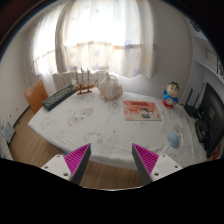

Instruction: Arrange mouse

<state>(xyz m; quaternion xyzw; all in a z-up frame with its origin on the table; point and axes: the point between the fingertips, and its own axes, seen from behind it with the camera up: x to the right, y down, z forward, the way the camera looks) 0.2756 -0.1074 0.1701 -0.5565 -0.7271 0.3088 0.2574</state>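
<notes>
Gripper (112, 160) hangs wide open, empty, well short of the table (95, 125); I'd find the mouse before closing in.

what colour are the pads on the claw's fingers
Magenta-pink pads, clearest in the gripper view, on the open, empty claw.

This is a room in a home. Sheer white curtains (95, 35) hang over a bright window behind a bench under a pale patterned cloth (100, 125), which carries a wooden model sailing ship (87, 78), a black computer keyboard (58, 97) and a small blue-and-white cartoon figurine (171, 96).
</notes>
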